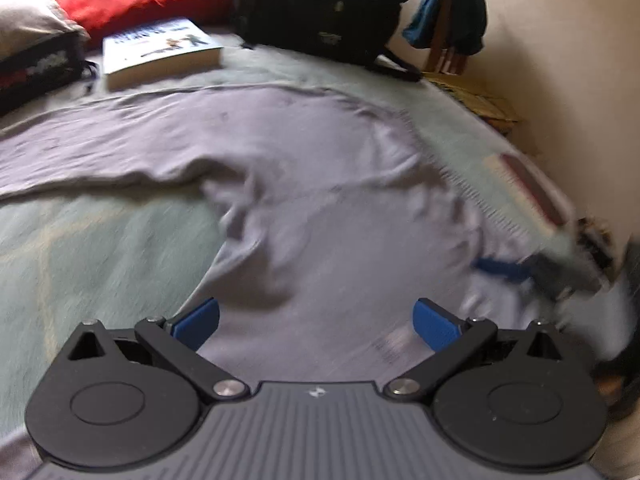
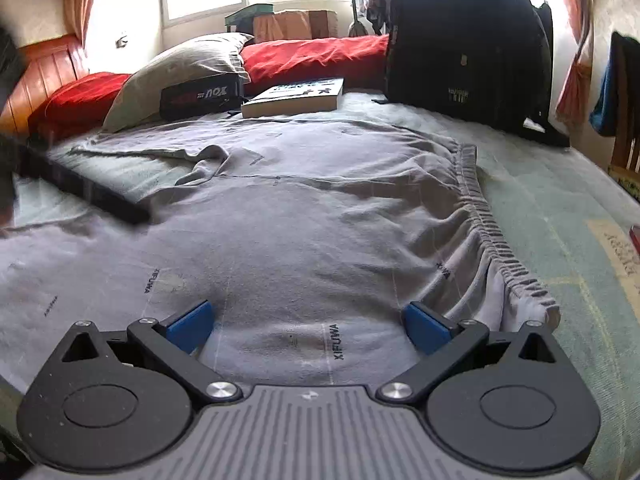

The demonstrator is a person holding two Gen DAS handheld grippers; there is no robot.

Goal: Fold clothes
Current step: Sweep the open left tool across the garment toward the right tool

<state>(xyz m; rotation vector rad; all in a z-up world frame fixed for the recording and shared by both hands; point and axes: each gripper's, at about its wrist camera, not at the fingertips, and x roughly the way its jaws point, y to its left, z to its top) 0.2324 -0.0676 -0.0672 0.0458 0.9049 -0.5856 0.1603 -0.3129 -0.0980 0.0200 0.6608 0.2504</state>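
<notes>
A pale grey long-sleeved sweatshirt [image 1: 304, 184] lies spread flat on the bed, one sleeve running off to the left. In the right wrist view the sweatshirt [image 2: 304, 216] shows its ribbed hem [image 2: 492, 240] at the right and small printed lettering. My left gripper [image 1: 316, 320] is open and empty, low over the shirt body. My right gripper [image 2: 308, 324] is open and empty, low over the shirt near the hem. The right gripper also shows in the left wrist view [image 1: 516, 270], blurred, at the shirt's right edge.
The bed has a pale green cover [image 2: 560, 208]. A book [image 2: 294, 98], a black backpack [image 2: 468, 44], a dark pouch [image 2: 200, 96], a grey pillow [image 2: 180, 76] and red cushions [image 2: 316, 56] lie at the far side. A chair with hung clothes [image 1: 448, 20] stands by the wall.
</notes>
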